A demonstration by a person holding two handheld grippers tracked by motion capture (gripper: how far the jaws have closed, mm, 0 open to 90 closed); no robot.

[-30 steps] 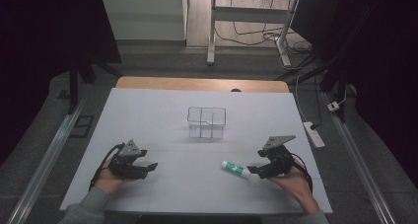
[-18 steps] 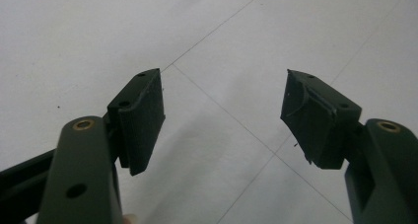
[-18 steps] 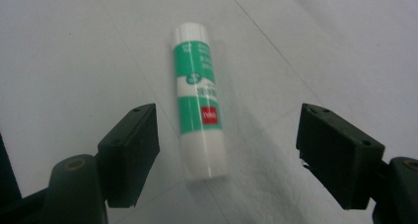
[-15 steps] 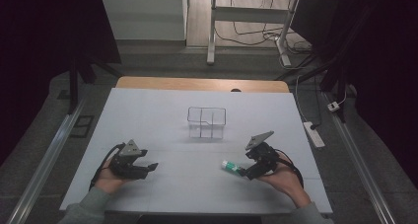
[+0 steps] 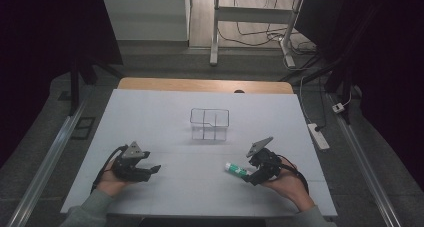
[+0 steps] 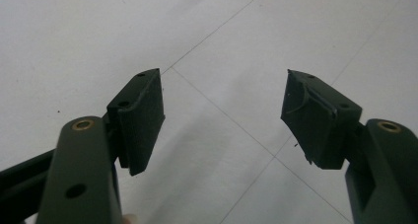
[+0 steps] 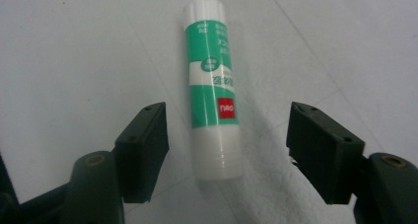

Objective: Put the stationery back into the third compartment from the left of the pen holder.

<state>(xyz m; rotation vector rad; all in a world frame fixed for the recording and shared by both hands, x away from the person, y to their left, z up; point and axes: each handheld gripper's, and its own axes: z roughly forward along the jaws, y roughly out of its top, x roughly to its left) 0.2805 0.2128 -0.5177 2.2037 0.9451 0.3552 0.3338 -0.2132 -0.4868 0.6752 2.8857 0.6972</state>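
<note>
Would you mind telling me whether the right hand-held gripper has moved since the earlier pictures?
Yes: the right hand-held gripper moved left, toward the clear organizer, its jaws closing around the glue stick.

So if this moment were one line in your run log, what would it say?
right gripper: jaws just closing around glue stick, pads not touching | glue stick: lying on table | left gripper: open, empty | clear box: untouched

There's a clear little divided box point(image 5: 209, 123) sitting mid-worktop point(image 5: 150, 112). Behind the box on the floor, a white desk frame point(image 5: 215, 32) with loose cables; off to the box's right, a white power strip point(image 5: 318, 136).
</note>
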